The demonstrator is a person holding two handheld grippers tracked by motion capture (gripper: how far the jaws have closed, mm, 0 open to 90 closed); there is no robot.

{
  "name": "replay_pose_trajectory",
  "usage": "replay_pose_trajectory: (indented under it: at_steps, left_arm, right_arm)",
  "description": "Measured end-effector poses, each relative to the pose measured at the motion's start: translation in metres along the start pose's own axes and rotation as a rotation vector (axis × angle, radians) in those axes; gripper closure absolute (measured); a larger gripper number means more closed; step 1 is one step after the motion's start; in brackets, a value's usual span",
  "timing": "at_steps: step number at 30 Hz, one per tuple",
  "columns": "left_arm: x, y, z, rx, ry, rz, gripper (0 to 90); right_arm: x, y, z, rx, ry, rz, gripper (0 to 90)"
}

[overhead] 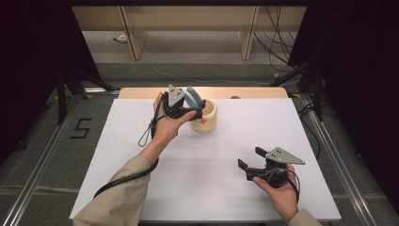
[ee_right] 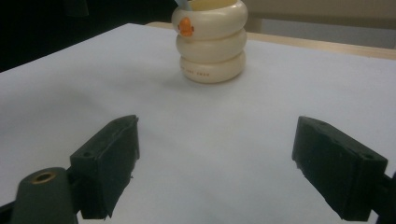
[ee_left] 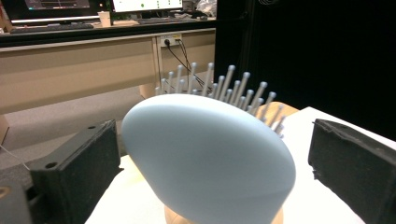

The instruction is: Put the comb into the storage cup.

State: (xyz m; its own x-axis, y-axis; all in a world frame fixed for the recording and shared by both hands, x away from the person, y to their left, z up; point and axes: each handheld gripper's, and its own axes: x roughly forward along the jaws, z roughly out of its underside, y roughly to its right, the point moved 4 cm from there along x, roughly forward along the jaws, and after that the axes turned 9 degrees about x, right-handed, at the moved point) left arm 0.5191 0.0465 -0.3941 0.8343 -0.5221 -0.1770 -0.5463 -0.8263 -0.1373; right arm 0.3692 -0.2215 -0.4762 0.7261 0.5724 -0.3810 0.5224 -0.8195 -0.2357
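A light blue hairbrush [ee_left: 205,154] with grey bristles stands head-up in a cream ribbed cup [overhead: 210,120] at the back middle of the white table sheet [overhead: 141,141]. My left gripper [ee_left: 212,172] is at the brush head, one jaw on either side, open, with a gap showing between each pad and the brush. In the high view the left gripper [overhead: 189,107] sits just left of the cup, with the brush [overhead: 190,96] above it. My right gripper [overhead: 251,157] hovers open at the front right with nothing between its jaws. It faces the cup [ee_right: 212,46], which bears an orange mark.
The white sheet covers a wooden table [overhead: 254,92] whose back edge shows behind the cup. Beyond it are a desk [overhead: 188,23] and cables on the floor [overhead: 277,52]. Dark stands [overhead: 61,89] flank the table. A "5" [overhead: 81,128] is marked on the floor at the left.
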Motion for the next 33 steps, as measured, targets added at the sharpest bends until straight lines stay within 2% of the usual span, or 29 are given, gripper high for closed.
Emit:
replay_pose_trajectory:
  at_steps: [8,21,33]
  left_arm:
    - [-0.005,0.0,-0.003,0.008,0.003,0.01,0.0]
    - [-0.016,0.0,-0.004,0.01,-0.029,0.015,0.0]
    - [-0.037,-0.003,-0.003,0.016,-0.04,0.029,0.0]
  right_arm:
    - [-0.001,0.0,-0.001,-0.004,0.006,0.001,15.9]
    - [-0.002,0.0,-0.001,-0.003,0.009,0.005,15.9]
    - [-0.003,0.002,-0.003,0.0,0.017,0.012,15.9]
